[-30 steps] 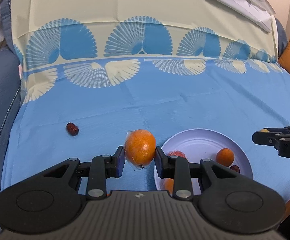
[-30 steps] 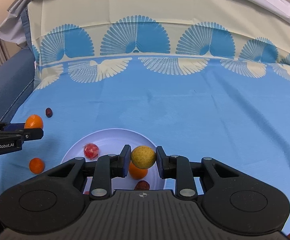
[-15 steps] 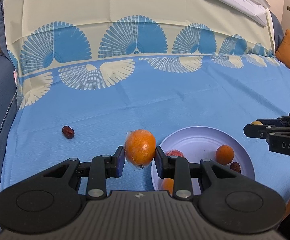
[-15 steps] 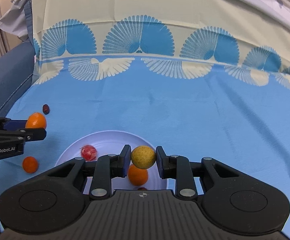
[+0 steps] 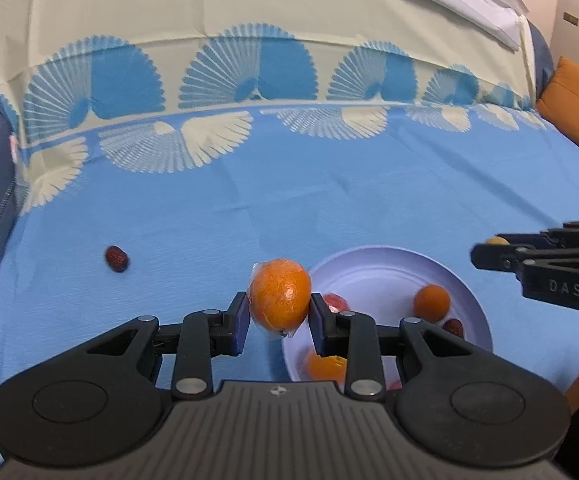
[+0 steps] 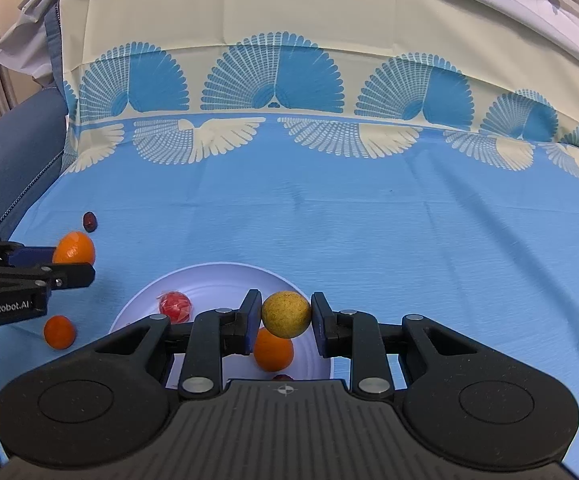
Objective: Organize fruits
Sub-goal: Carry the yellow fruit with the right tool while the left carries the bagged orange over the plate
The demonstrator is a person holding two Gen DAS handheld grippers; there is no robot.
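My left gripper [image 5: 279, 322] is shut on a large plastic-wrapped orange [image 5: 280, 298], held above the cloth at the left rim of the white plate [image 5: 373, 266]. My right gripper [image 6: 285, 322] is shut on a small yellow fruit [image 6: 286, 314], held over the plate [image 6: 217, 276]. In the plate lie a small orange [image 6: 273, 350], a wrapped red fruit [image 6: 175, 306] and a dark red date [image 5: 454, 326]. A small orange [image 6: 59, 332] lies on the cloth left of the plate. Another date [image 5: 117, 258] lies further left.
A blue cloth with fan patterns [image 6: 369, 220] covers the sofa seat and runs up the backrest. A blue sofa arm [image 6: 5, 160] stands at the left. An orange cushion [image 5: 577, 108] sits at the far right.
Both grippers keep their fruits and have drifted slightly; the plate sits a little closer under them in both views.
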